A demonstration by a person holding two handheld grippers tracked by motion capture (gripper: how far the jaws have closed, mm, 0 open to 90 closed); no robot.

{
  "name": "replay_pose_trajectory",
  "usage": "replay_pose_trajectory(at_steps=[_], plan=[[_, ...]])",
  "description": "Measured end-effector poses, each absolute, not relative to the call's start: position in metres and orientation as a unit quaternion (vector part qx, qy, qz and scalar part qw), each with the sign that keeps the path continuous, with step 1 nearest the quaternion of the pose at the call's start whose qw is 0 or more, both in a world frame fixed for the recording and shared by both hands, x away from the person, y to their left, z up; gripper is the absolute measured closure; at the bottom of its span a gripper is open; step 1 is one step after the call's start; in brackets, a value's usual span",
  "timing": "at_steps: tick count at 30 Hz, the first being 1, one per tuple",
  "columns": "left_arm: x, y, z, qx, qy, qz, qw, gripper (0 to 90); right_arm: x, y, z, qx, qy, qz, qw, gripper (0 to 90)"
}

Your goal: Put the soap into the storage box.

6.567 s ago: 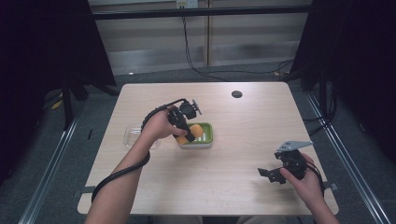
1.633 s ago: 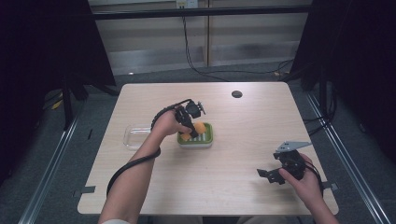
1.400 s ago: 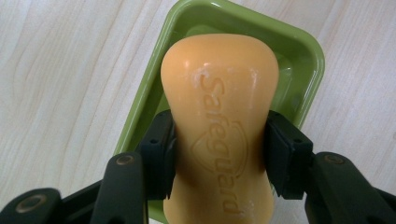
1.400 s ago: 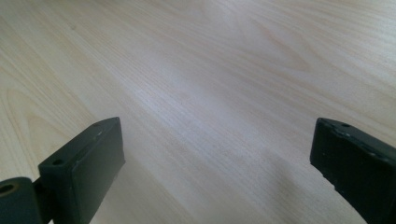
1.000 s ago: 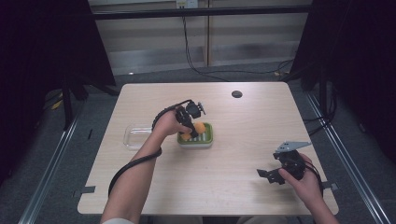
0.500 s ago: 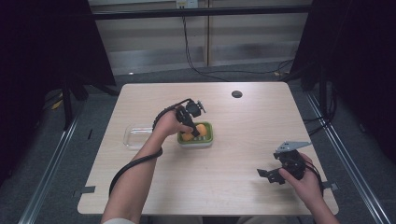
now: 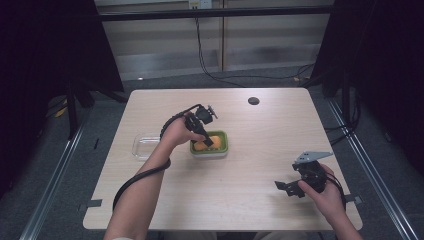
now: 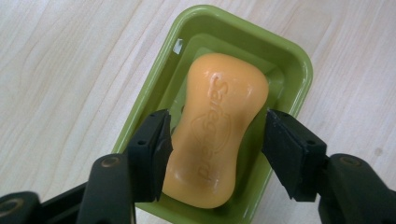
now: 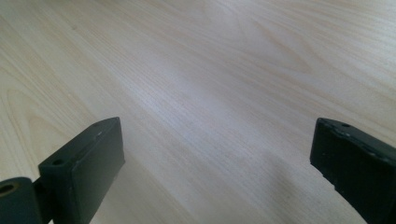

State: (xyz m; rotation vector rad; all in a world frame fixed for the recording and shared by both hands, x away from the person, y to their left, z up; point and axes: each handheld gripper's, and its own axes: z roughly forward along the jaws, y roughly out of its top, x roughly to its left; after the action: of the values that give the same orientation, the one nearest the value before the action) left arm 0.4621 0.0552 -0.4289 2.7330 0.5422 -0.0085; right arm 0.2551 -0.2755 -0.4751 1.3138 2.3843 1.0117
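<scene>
The left gripper (image 8: 217,149) has just spread its jaws, so the orange waisted soap bar (image 8: 217,126) now lies released in the green plastic dish (image 8: 299,70) at frame centre, placement apparently done, while the right gripper (image 9: 217,168) stays spread over the bare wooden table (image 9: 210,70)

The orange soap bar (image 8: 217,128) bears embossed lettering, seemingly "Safeguard", partly legible.

I see both forearms bare. My left hand-held gripper (image 7: 206,138) is black, with a black cable looping from it; its blocky jaws carry small screws. The right hand-held gripper (image 7: 290,186) wears what looks like a grey three-cornered plate.
</scene>
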Motion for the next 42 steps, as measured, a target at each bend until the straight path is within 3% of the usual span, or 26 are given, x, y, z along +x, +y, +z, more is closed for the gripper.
replay_pose_trajectory(at_steps=[15,42], plan=[[0.449,0.070,-0.423,0.955,0.215,-0.012,0.206,32.8,0.255,-0.273,-0.475,0.444,0.817,0.348,0.117,2.5],[0.422,0.081,-0.421,0.953,0.198,-0.020,0.230,22.0,0.255,-0.273,-0.475,0.446,0.816,0.349,0.116,2.5]])
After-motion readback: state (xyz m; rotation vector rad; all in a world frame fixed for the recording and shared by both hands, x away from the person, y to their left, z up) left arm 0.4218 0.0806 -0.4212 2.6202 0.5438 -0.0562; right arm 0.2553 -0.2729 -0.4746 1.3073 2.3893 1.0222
